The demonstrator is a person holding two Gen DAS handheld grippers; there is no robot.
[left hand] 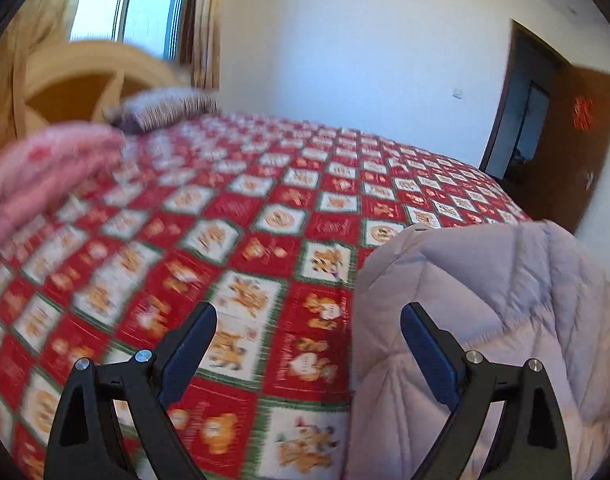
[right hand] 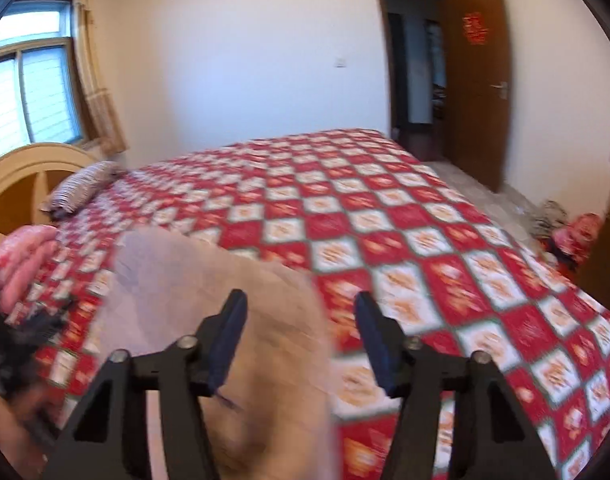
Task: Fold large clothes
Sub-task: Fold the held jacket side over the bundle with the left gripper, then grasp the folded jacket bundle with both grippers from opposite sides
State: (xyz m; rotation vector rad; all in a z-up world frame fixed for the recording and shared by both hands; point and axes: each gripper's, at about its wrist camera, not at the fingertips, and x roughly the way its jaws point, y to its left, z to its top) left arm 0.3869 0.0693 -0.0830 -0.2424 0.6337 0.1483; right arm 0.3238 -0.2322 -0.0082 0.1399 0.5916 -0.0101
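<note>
A pale lilac quilted jacket (left hand: 485, 320) lies bunched on the red and white patterned bedspread (left hand: 265, 220), at the lower right of the left wrist view. My left gripper (left hand: 309, 344) is open and empty above the bed, with its right finger over the jacket's left edge. In the right wrist view the jacket (right hand: 209, 300) is blurred and lies at the lower left. My right gripper (right hand: 301, 332) is open and empty, with its left finger over the jacket and its right finger over the bedspread (right hand: 425, 260).
Folded pink bedding (left hand: 45, 176) and a striped pillow (left hand: 169, 108) lie by the wooden headboard (left hand: 85, 80). An open brown door (right hand: 473, 80) stands past the bed's far end. Clothes (right hand: 569, 232) lie on the floor at right.
</note>
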